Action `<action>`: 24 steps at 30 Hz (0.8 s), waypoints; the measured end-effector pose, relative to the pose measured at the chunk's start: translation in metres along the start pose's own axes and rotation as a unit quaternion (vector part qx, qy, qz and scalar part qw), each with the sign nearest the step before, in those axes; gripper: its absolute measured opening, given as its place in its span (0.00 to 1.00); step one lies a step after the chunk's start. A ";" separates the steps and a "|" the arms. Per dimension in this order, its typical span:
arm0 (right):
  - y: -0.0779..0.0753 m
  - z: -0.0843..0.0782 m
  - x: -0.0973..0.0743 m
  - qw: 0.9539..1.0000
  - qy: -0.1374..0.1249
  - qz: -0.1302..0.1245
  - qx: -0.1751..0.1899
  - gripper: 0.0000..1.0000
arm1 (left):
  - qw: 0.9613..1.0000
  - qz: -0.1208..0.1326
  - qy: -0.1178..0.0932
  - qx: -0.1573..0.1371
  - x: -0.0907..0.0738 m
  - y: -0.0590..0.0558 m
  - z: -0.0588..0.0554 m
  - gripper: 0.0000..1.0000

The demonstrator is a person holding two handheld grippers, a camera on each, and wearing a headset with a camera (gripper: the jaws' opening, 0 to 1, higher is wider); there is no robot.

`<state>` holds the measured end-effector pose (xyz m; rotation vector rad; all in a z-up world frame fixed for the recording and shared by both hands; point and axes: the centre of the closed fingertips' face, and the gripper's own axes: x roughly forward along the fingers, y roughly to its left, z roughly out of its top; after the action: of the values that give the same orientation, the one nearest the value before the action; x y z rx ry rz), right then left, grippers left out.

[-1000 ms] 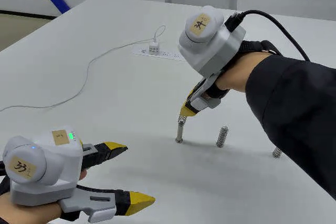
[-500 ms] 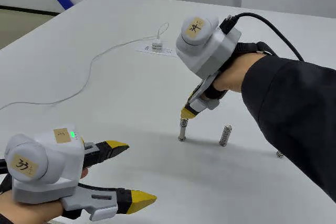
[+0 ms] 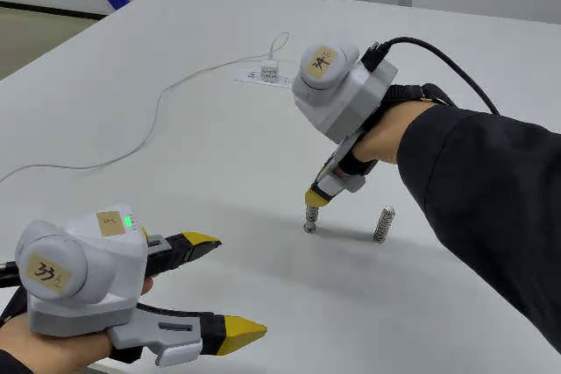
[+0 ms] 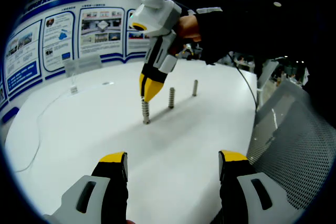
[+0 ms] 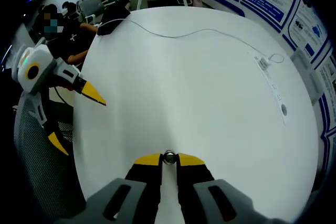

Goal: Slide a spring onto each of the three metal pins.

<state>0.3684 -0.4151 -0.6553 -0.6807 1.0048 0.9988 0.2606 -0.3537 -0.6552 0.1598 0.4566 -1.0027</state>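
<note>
Right tool (image 3: 312, 202): pinched on the spring (image 3: 311, 215) just under its tips, so it is guided down the pin (image 3: 308, 229).
Left tool (image 3: 235, 285): held spread, well apart, leaving room.

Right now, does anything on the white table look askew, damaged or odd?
Nothing stands out. The three thin metal pins stand upright on the white table. The right gripper pinches the coiled steel spring on one of them; the left gripper is open, apart.
</note>
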 end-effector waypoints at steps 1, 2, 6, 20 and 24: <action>0.000 -0.001 0.002 1.000 0.001 0.000 0.002 0.12 | 1.000 0.000 0.000 0.000 0.000 0.000 0.000 0.72; 0.001 -0.002 0.003 1.000 0.003 0.001 0.004 0.12 | 1.000 0.000 0.001 -0.001 0.000 0.000 -0.001 0.72; 0.001 -0.005 0.006 1.000 0.005 0.005 0.009 0.12 | 1.000 0.000 0.002 -0.002 0.001 0.000 -0.001 0.72; 0.000 -0.006 0.012 1.000 0.004 0.009 0.012 0.12 | 1.000 0.002 0.005 -0.005 0.001 0.000 -0.002 0.72; 0.000 -0.006 0.011 1.000 0.000 0.008 0.009 0.12 | 1.000 0.001 0.006 -0.003 0.002 0.000 -0.003 0.72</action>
<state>0.3684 -0.4160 -0.6678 -0.6596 1.0182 1.0024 0.2605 -0.3542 -0.6583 0.1603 0.4710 -0.9981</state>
